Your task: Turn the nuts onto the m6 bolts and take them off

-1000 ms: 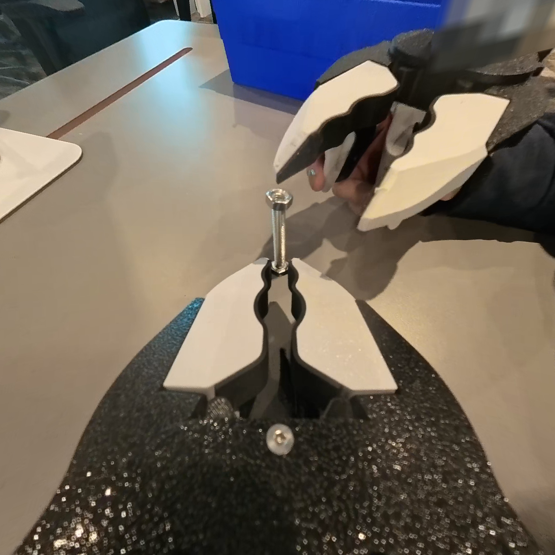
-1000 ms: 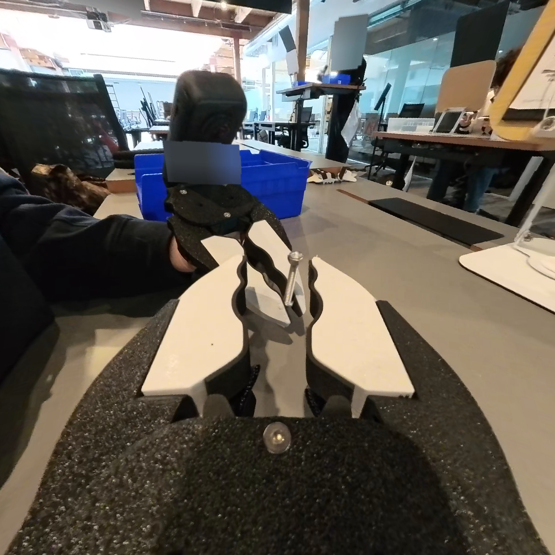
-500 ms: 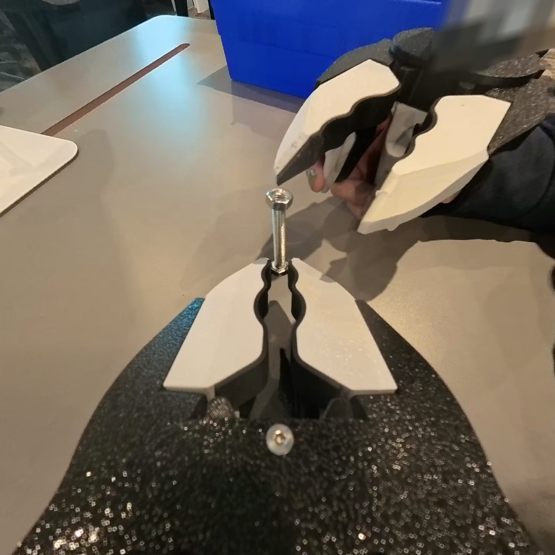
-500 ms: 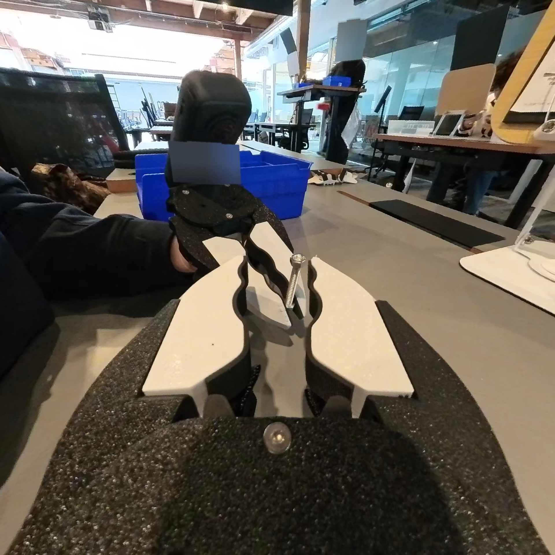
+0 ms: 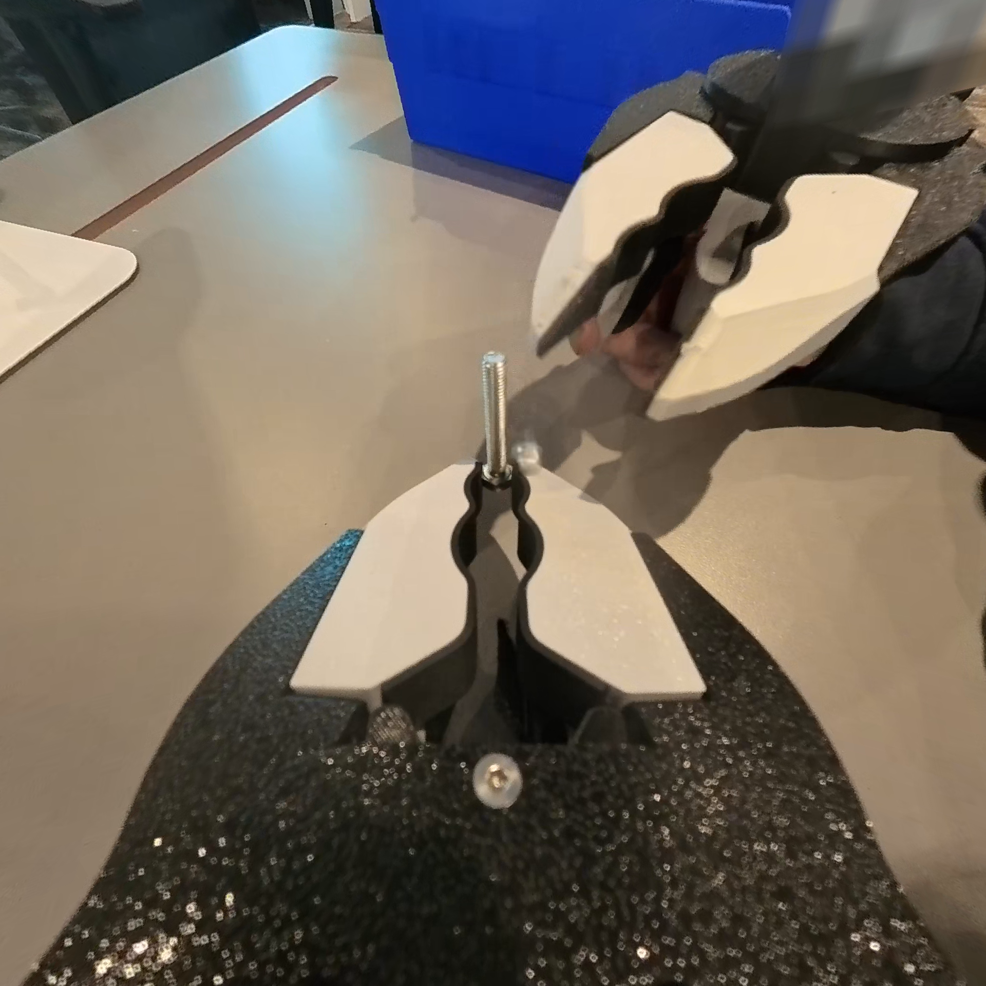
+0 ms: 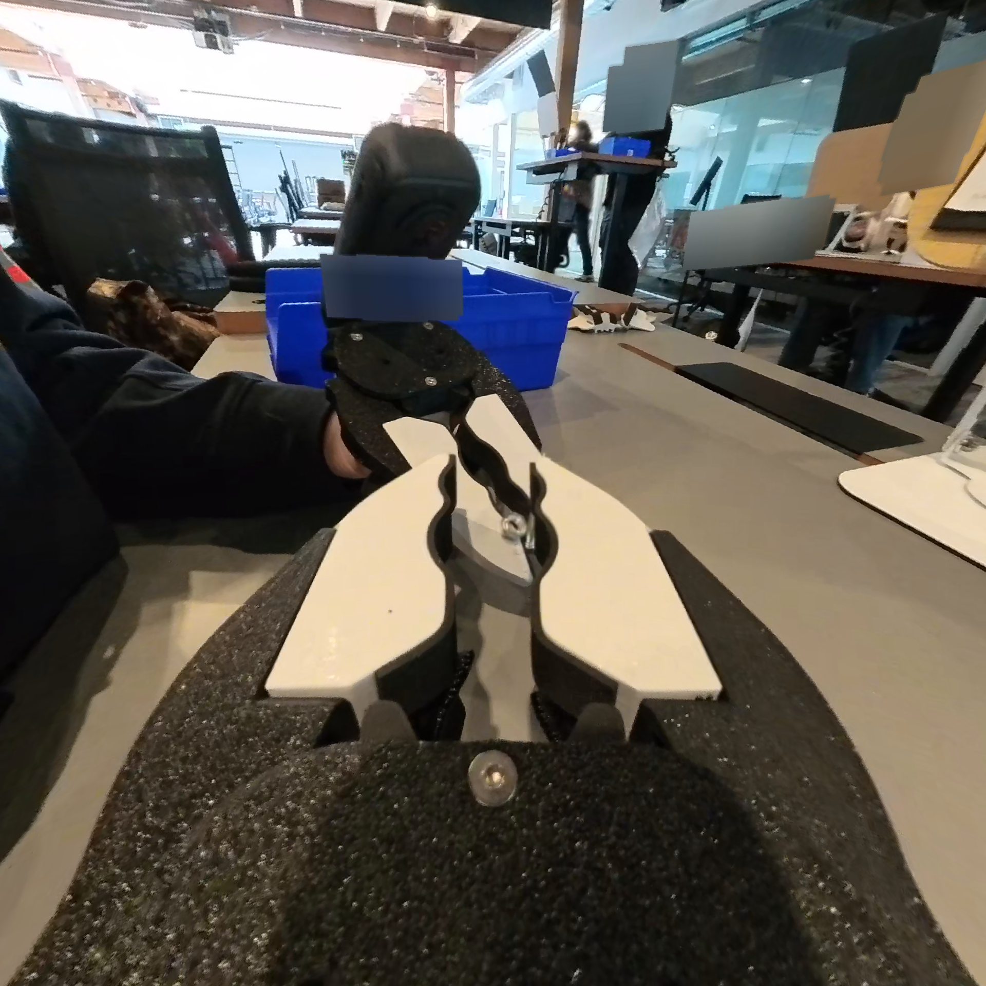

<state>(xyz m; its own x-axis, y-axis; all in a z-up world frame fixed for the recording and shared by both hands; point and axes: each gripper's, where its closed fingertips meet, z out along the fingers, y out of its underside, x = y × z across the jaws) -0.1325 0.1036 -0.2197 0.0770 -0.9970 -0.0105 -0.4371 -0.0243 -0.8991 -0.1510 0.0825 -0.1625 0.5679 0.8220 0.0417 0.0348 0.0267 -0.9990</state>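
In the left wrist view my left gripper (image 5: 496,475) is shut on the head end of a silver M6 bolt (image 5: 493,411). The bolt stands upright with its threaded end bare on top. A blurred silver nut (image 5: 525,453) is off the bolt, low beside its base, just past my right fingertip; I cannot tell whether it rests or falls. My right gripper (image 5: 597,379) is blurred above and to the right, jaws apart and empty. In the right wrist view the right gripper (image 6: 491,464) faces the left gripper (image 6: 515,563), with the nut (image 6: 512,527) showing between its fingers.
A blue bin (image 5: 533,80) stands at the back of the grey table (image 5: 240,347); it also shows in the right wrist view (image 6: 512,331). A white board (image 5: 53,288) lies at the left edge. A black mat (image 6: 789,400) lies far right. A dark sleeve (image 6: 187,427) reaches in from the left. The grippers' ends are close to 6 centimetres from one another.
The nut has left the top of the bolt and now sits low beside its base. The right gripper has moved quickly and its jaws have narrowed. The left gripper still holds the bolt.
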